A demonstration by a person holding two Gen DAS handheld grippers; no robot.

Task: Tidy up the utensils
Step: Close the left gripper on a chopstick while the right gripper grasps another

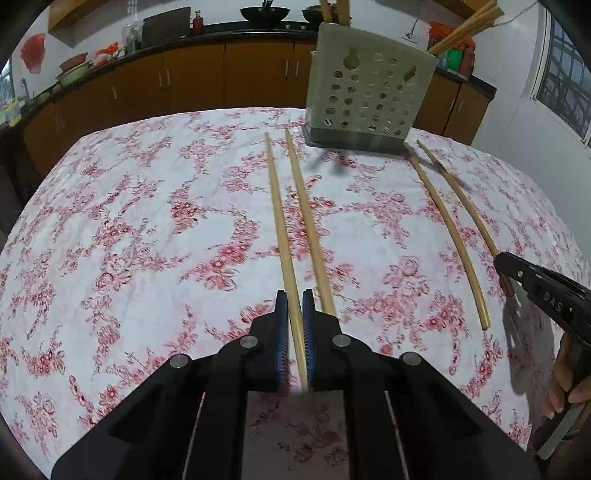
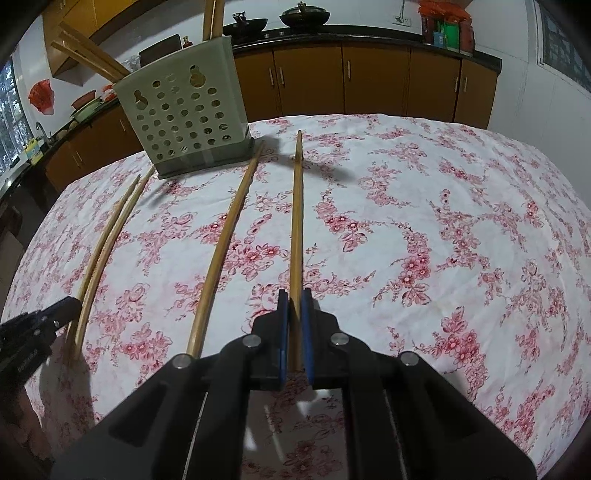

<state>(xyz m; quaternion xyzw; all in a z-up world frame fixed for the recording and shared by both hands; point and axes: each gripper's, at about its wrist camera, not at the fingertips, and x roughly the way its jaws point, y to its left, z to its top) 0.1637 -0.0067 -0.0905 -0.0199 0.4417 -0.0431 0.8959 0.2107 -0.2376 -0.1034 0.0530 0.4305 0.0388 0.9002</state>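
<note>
My left gripper (image 1: 294, 295) is shut on the near end of a wooden chopstick (image 1: 280, 221) that lies on the floral tablecloth, with a second chopstick (image 1: 306, 218) just to its right. The right gripper (image 2: 294, 295) is shut on another chopstick (image 2: 296, 221), and one more chopstick (image 2: 221, 251) lies to its left. In the left wrist view the right gripper (image 1: 498, 258) shows at the right edge. The left gripper (image 2: 75, 302) appears low at the left in the right wrist view. A pale perforated utensil holder (image 1: 369, 88) (image 2: 184, 114) stands at the table's far side with several chopsticks in it.
The floral tablecloth (image 1: 147, 221) covers the whole table. Behind it runs a dark counter over brown cabinets (image 2: 369, 74) with woks (image 2: 304, 16) and jars. A hand (image 1: 565, 373) holds the right gripper's handle at the right edge.
</note>
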